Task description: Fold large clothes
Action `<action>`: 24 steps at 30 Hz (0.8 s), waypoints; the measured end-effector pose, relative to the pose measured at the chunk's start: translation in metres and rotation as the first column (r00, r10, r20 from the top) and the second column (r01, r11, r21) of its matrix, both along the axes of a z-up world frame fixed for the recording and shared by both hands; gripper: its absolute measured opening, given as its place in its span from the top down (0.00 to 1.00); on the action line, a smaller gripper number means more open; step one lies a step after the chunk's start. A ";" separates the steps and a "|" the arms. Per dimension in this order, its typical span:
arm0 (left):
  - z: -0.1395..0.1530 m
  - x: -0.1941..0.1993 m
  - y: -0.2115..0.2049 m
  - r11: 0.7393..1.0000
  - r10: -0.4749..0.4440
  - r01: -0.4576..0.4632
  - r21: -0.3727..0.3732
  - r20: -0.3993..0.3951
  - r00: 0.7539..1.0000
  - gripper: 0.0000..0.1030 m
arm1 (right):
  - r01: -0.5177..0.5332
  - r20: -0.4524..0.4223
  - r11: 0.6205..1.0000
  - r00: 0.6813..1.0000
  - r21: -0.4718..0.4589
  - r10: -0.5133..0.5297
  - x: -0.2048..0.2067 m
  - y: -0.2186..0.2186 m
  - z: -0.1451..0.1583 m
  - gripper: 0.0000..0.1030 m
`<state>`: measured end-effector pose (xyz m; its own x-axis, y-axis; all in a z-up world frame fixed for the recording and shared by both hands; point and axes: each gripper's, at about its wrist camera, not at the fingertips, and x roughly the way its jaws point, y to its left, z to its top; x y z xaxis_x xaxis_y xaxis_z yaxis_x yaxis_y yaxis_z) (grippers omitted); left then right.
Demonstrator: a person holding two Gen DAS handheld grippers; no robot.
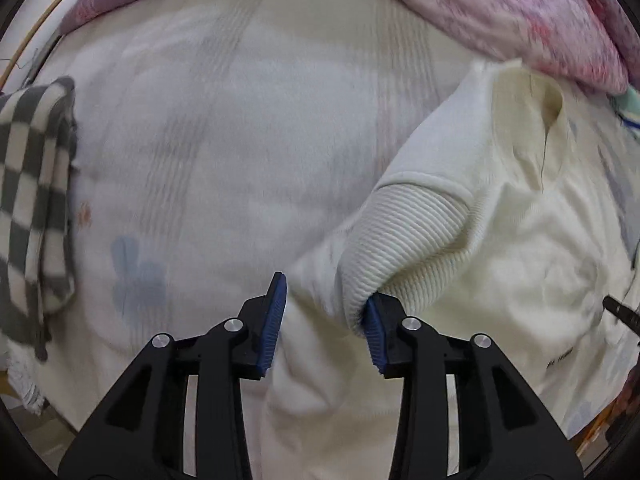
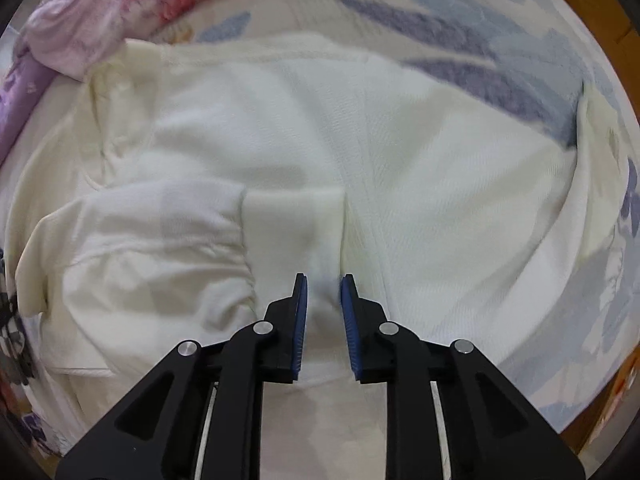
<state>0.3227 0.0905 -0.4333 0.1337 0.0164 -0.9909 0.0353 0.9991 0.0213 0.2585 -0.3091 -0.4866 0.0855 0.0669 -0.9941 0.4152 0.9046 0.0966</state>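
Your cream sweatshirt (image 2: 400, 184) lay spread on the bed (image 1: 200, 140), over a pale sheet printed with blue-grey leaves. Its knit looked soft and thick, with a ribbed cuff (image 1: 408, 240) at the end of one sleeve and a folded-in sleeve lying across the body on the left in the right wrist view. In that view the garment's long axis ran roughly left to right, the neck end towards the far left by the pink floral quilt (image 2: 120, 4).

Your left gripper (image 1: 326, 320) had its fingers spread, the ribbed cuff draped against the right finger and cream cloth between them. Your right gripper (image 2: 324, 312) hovered with fingers parted a little, cloth bunched in the gap; you could not tell whether they pinched it. A grey-and-white checked cloth (image 1: 32, 200) lay at the bed's left edge.
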 end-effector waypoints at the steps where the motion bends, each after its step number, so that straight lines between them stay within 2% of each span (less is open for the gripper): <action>1: 0.003 -0.005 -0.002 1.000 0.006 -0.007 0.007 0.013 1.000 0.60 | 0.016 -0.003 1.000 1.000 0.016 -0.016 -0.001 0.000 -0.002 0.82; 2: 0.008 -0.006 -0.003 1.000 0.018 -0.018 0.014 0.034 0.999 0.52 | 0.037 -0.001 0.998 0.999 0.044 -0.037 -0.003 -0.001 -0.003 0.82; 3: 0.012 -0.006 -0.002 0.999 0.033 -0.033 0.012 0.064 0.997 0.49 | 0.048 0.002 0.997 0.999 0.060 -0.048 -0.003 -0.002 -0.002 0.82; 5: 0.015 0.006 0.009 0.998 0.058 -0.060 0.009 0.115 0.992 0.49 | 0.044 0.002 0.998 0.999 0.052 -0.044 -0.001 -0.001 -0.001 0.82; 6: 0.013 0.021 0.014 0.997 0.066 -0.070 0.025 0.142 0.988 0.61 | 0.037 0.002 0.998 0.999 0.047 -0.037 0.001 0.001 -0.001 0.82; 8: 0.009 0.049 0.023 0.996 0.063 -0.073 0.048 0.181 0.981 0.95 | 0.035 0.005 0.998 0.999 0.056 -0.036 0.001 0.003 -0.002 0.82; 10: -0.009 0.084 0.032 0.994 0.078 -0.089 0.064 0.155 0.985 0.95 | 0.036 0.013 0.997 0.999 0.062 -0.037 0.003 0.001 -0.001 0.82; 14: -0.043 0.114 0.042 0.987 0.086 -0.096 0.128 0.084 0.993 0.94 | 0.031 0.022 0.998 0.999 0.061 -0.033 -0.012 -0.008 0.009 0.82; 15: -0.057 0.118 0.046 0.988 0.091 -0.096 0.121 0.044 0.995 0.90 | 0.027 0.020 0.998 0.999 0.059 -0.028 -0.016 -0.010 0.012 0.82; 16: -0.060 0.118 0.047 0.987 0.083 -0.087 0.134 0.036 0.996 0.88 | 0.025 0.013 0.998 1.000 0.054 -0.025 -0.029 -0.021 0.021 0.82; 17: -0.059 0.119 0.045 0.984 0.075 -0.080 0.157 0.037 0.996 0.75 | 0.025 0.007 0.998 1.000 0.054 -0.025 -0.031 -0.024 0.019 0.82; 18: -0.056 0.119 0.045 0.975 0.071 -0.076 0.210 0.033 0.997 0.47 | 0.026 0.003 0.998 1.000 0.061 -0.027 -0.030 -0.024 0.018 0.82; 19: -0.049 0.115 0.045 0.960 0.067 -0.074 0.269 0.034 0.997 0.36 | 0.026 0.003 0.997 1.000 0.068 -0.026 -0.030 -0.026 0.019 0.82; 20: -0.040 0.109 0.048 0.960 0.066 -0.077 0.270 0.050 0.997 0.29 | 0.021 0.009 0.997 1.000 0.070 -0.022 -0.029 -0.025 0.020 0.82; 22: -0.021 0.092 0.055 0.978 0.085 -0.096 0.183 0.066 0.994 0.29 | -0.003 0.021 0.997 1.000 0.077 0.001 -0.024 -0.019 0.020 0.82; 24: -0.010 0.074 0.058 0.985 0.107 -0.114 0.133 0.059 0.993 0.29 | -0.031 0.022 0.995 0.999 0.097 0.029 -0.015 -0.013 0.017 0.80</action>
